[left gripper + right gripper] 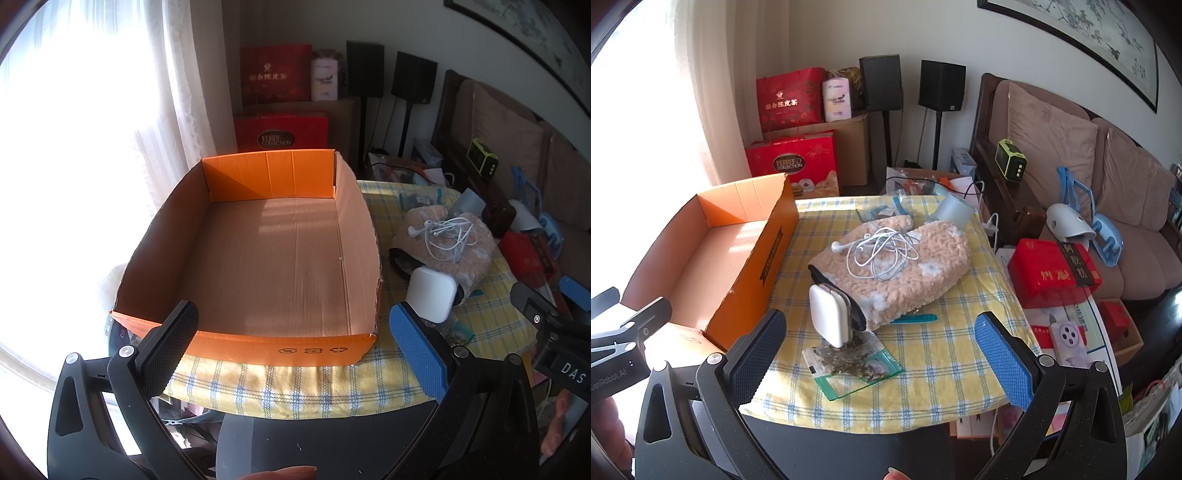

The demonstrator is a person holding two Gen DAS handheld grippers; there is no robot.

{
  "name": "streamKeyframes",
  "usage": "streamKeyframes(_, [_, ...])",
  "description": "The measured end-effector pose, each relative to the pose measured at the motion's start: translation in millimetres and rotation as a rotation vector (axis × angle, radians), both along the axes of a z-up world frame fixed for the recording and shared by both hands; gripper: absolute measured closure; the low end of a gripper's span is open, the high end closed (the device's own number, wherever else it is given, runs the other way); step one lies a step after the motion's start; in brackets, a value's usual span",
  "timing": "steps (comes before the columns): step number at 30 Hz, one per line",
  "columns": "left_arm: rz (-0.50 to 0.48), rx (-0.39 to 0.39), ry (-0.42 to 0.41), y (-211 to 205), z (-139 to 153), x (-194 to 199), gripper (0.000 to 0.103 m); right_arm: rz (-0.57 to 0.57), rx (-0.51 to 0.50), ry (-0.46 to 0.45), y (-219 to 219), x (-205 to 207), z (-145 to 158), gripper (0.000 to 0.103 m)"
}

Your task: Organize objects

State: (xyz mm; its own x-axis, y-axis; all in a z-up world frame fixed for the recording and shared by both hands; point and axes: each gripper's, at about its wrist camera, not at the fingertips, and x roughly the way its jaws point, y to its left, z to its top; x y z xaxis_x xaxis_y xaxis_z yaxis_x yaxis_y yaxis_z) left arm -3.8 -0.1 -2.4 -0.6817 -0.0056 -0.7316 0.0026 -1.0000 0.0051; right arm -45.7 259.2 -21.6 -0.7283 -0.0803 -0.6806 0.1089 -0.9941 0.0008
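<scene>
Hovering left tool, right tool, both gaping

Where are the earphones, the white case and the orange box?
earphones [882, 254], right wrist view, middle of the tangled cord
white case [827, 319], right wrist view, its flat front face
orange box [236, 177], left wrist view, inner far wall

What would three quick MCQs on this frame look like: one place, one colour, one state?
1. The white earphones lie:
A. in the box
B. on the fluffy pouch
C. on the sofa

2. The cardboard box outside is:
A. orange
B. green
C. white

3. The box is:
A. full
B. lidded
C. empty

Key: B, the cord is coiled on top of the pouch; A, its front wall is orange; C, only bare cardboard floor shows. Both the left gripper and right gripper are open.
</scene>
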Motion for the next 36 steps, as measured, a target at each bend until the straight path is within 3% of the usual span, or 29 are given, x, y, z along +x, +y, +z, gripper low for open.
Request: streamKeyframes(36, [0.002, 0.000, -0.013, -0.6, -5.6, 0.5, 0.000, 0.009, -0.003, 0.000, 0.7, -0.7, 0.5, 0.000])
